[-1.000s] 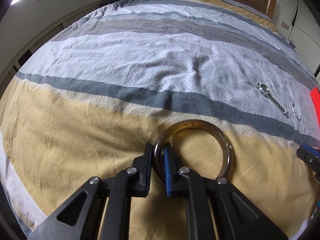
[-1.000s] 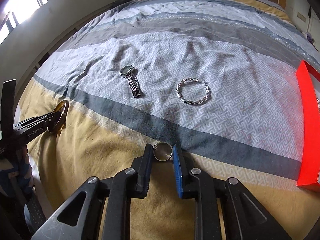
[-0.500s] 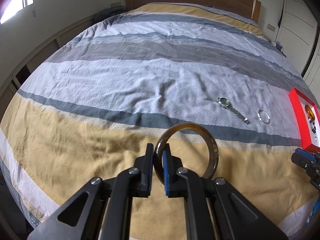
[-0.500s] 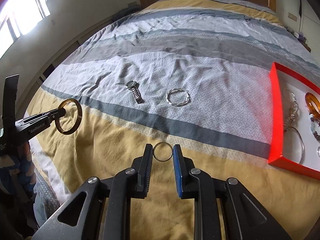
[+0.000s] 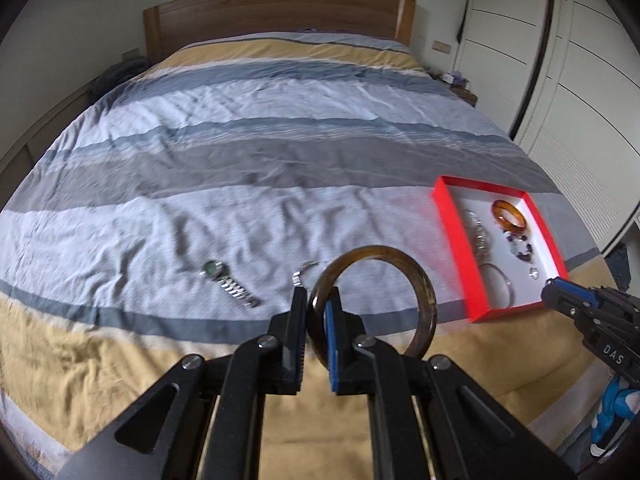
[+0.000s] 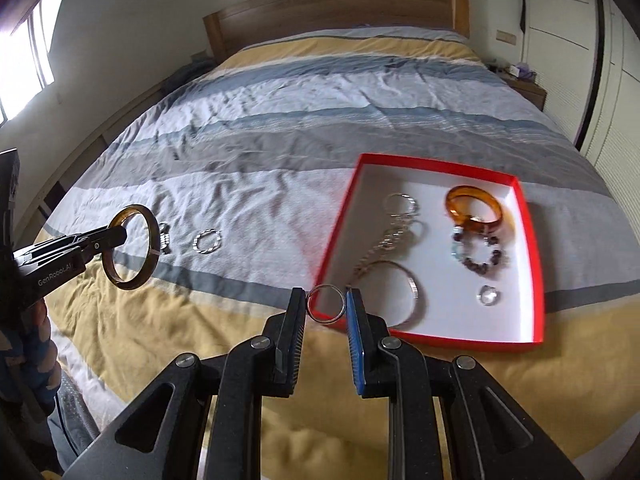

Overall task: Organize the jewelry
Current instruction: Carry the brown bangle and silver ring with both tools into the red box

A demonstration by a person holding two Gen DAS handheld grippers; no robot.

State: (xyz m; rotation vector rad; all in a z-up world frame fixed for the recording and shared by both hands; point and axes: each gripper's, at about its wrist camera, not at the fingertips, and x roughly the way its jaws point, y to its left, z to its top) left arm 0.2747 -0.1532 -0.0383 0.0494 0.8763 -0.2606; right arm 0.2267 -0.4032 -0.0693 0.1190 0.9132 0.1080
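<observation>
Striped bed (image 6: 280, 128) under you, red box (image 6: 536, 264) with jewelry lying on it. Your left gripper (image 5: 316, 312), marked "GenRobot.AI", clamps the brown bangle (image 5: 424, 300) in the air; your right gripper (image 6: 326, 304), marked "DAS", pinches the small silver ring (image 6: 326, 291) at the box's near corner.

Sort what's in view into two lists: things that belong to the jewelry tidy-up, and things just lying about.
Part of the job:
brown bangle in the left gripper
silver ring in the right gripper
red box
watch
twisted bracelet

Just lying about:
bedspread
headboard
wardrobe
</observation>
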